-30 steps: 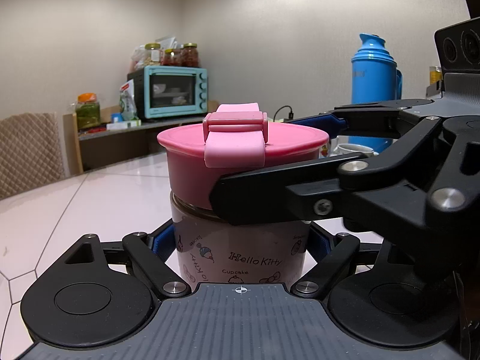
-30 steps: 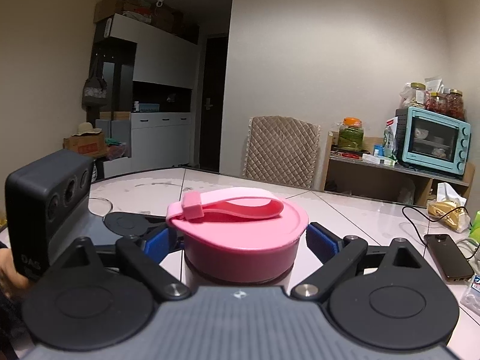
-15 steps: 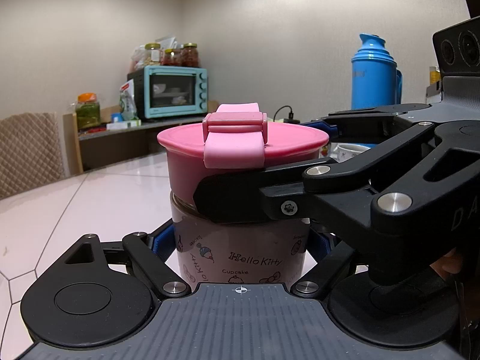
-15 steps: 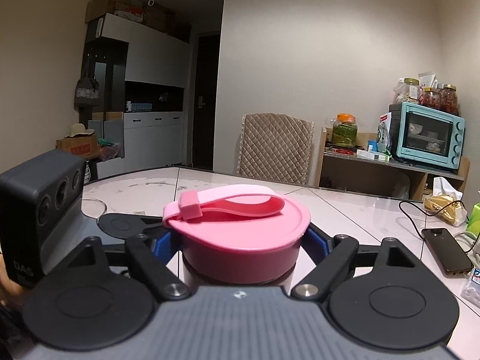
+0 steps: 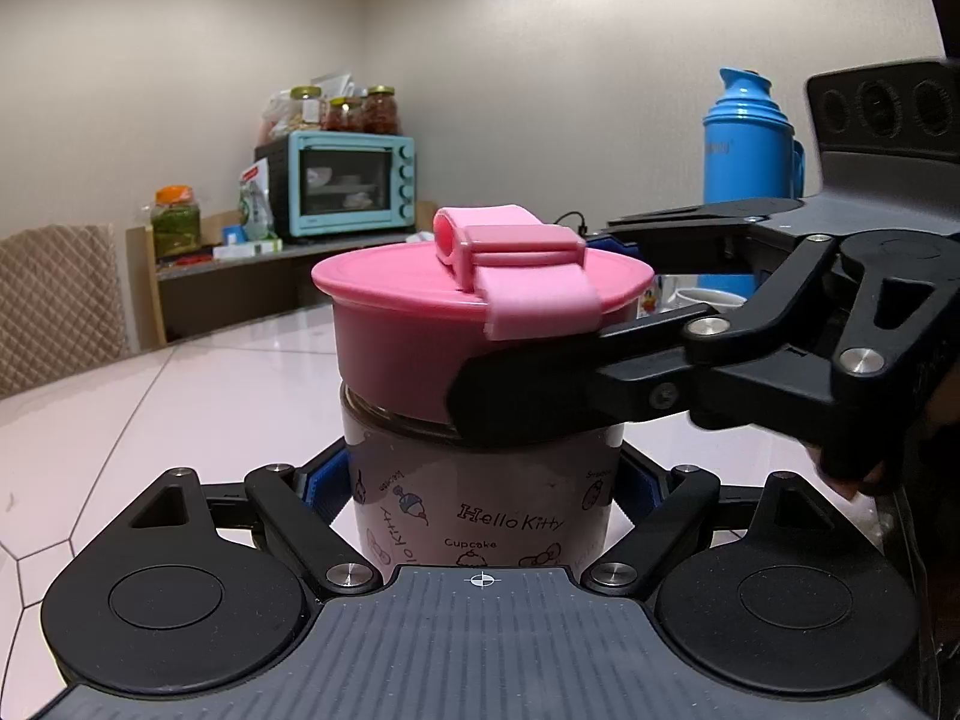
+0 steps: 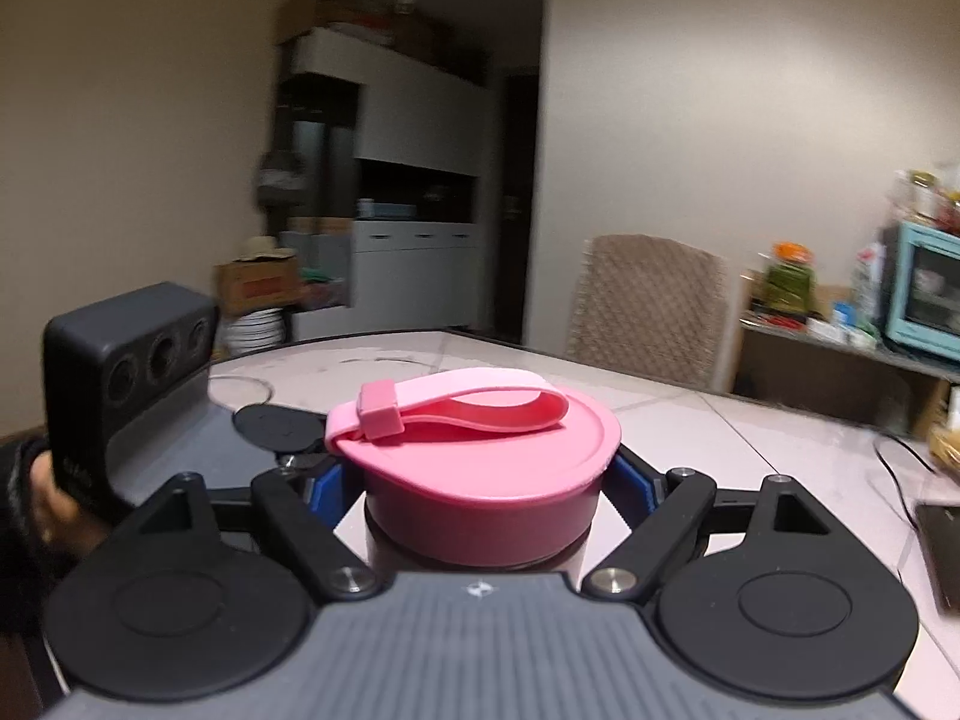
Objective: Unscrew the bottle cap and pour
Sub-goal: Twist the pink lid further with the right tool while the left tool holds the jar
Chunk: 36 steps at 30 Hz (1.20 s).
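A Hello Kitty bottle (image 5: pixel 480 510) stands upright on the white table (image 5: pixel 120 408). My left gripper (image 5: pixel 480 480) is shut on its printed body, blue pads pressing both sides. Its wide pink cap (image 5: pixel 408 324) carries a pink strap (image 5: pixel 528 294), which points to the right in the left wrist view. My right gripper (image 5: pixel 564 324) comes in from the right and is shut on the cap. In the right wrist view the cap (image 6: pixel 480 480) fills the space between the right gripper's (image 6: pixel 480 483) blue pads. The left gripper's camera housing (image 6: pixel 126 360) is at left.
A blue thermos (image 5: pixel 750 180) and a white mug (image 5: pixel 702 300) stand behind the bottle at right. A teal oven (image 5: pixel 342 186) with jars sits on a low shelf. A quilted chair (image 6: pixel 648 300) is at the table's far side. A phone (image 6: pixel 942 540) lies at right.
The right gripper's jaws closed onto the pink cap, then swung round with it. The cap turned, its strap clasp shifting rightward in the left wrist view. The left gripper and bottle stayed put.
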Available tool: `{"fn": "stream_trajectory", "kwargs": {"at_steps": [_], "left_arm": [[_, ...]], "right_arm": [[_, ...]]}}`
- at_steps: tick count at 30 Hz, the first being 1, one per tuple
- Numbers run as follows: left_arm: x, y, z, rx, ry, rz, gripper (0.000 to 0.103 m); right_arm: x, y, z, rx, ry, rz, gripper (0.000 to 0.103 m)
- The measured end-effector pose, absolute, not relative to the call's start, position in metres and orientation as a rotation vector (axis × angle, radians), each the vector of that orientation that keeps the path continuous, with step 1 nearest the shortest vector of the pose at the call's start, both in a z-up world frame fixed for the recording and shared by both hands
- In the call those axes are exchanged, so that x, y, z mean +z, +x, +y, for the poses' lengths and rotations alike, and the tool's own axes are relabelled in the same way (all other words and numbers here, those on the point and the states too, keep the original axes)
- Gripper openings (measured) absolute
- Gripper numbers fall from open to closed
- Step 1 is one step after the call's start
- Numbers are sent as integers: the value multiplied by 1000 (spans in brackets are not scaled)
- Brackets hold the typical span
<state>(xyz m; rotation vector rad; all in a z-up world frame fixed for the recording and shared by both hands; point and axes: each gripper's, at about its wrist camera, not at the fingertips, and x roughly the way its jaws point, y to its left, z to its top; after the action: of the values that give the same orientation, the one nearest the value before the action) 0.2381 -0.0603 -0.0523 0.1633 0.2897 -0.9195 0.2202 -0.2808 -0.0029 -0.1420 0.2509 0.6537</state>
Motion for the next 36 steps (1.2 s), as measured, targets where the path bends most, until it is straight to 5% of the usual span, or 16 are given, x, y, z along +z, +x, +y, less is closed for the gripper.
{"fn": "stream_trajectory", "kwargs": {"at_steps": [11, 16, 36], "left_arm": [[-52, 238, -61, -919, 163, 291, 90], [-52, 238, -61, -919, 163, 291, 90], [-52, 239, -59, -920, 163, 291, 90]], "right_arm": [[2, 231, -302, 827, -170, 242, 85], [5, 220, -294, 761, -179, 241, 95], [2, 202, -252, 395, -110, 250, 95]]}}
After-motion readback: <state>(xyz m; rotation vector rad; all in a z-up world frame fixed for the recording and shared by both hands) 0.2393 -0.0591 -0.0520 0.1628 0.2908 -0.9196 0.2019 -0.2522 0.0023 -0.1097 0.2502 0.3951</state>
